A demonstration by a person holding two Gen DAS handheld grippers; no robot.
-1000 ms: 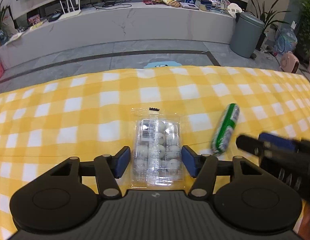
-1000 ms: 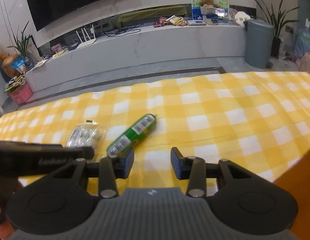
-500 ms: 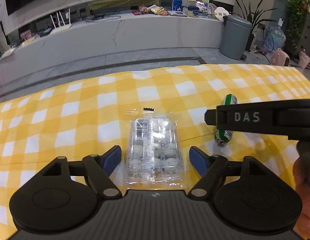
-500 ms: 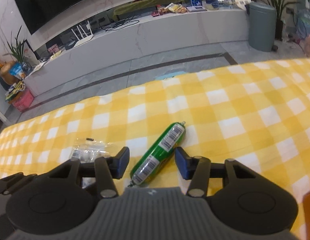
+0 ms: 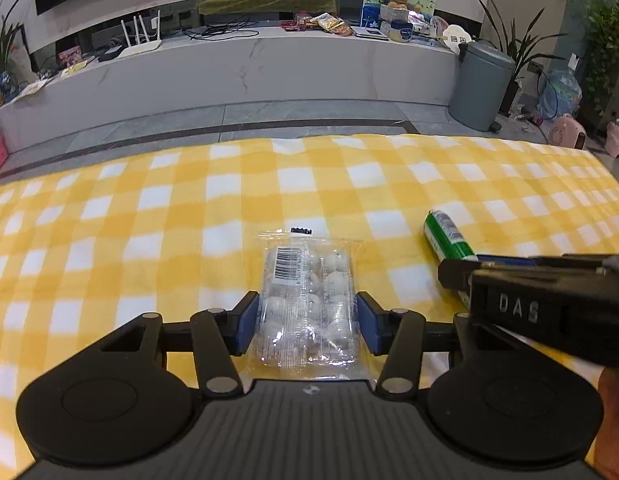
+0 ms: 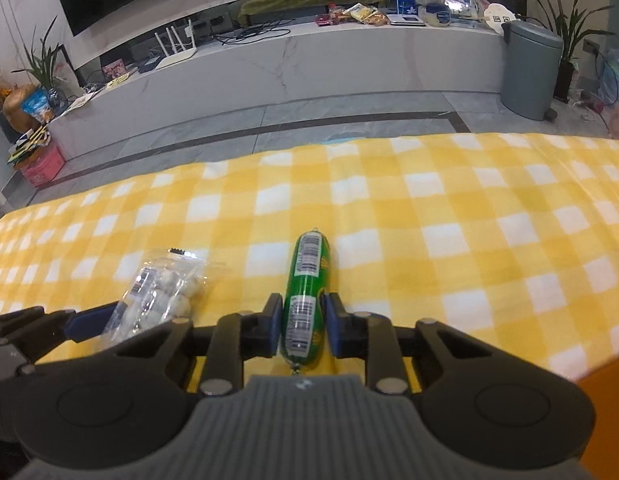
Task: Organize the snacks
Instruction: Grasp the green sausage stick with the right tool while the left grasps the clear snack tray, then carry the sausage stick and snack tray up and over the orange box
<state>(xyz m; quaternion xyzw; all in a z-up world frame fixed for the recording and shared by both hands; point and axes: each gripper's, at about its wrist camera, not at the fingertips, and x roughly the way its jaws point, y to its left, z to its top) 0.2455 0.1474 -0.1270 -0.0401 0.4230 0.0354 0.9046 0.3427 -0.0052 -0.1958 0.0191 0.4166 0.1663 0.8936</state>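
Observation:
A clear packet of small white round snacks (image 5: 307, 280) lies on the yellow checked tablecloth (image 5: 149, 220). My left gripper (image 5: 307, 322) straddles its near half, jaws closing, blue pads pressed against both sides. To the right lies a green sausage stick (image 6: 309, 272), lengthwise between the fingers of my right gripper (image 6: 303, 324), whose jaws are closing tight on its near end, pads touching both sides. In the left wrist view the sausage's far end (image 5: 445, 236) shows beyond the right gripper's black body. The packet (image 6: 161, 296) also appears at the left of the right wrist view.
The cloth's far edge drops to a grey tiled floor. Beyond stand a long marble bench (image 5: 269, 68) with clutter and a grey bin (image 5: 481, 84). The table's bare orange corner (image 6: 605, 392) shows at lower right.
The left jaws widened, then closed in on the packet. The right gripper shifted over the sausage, which turned lengthwise between its fingers, and clamped it.

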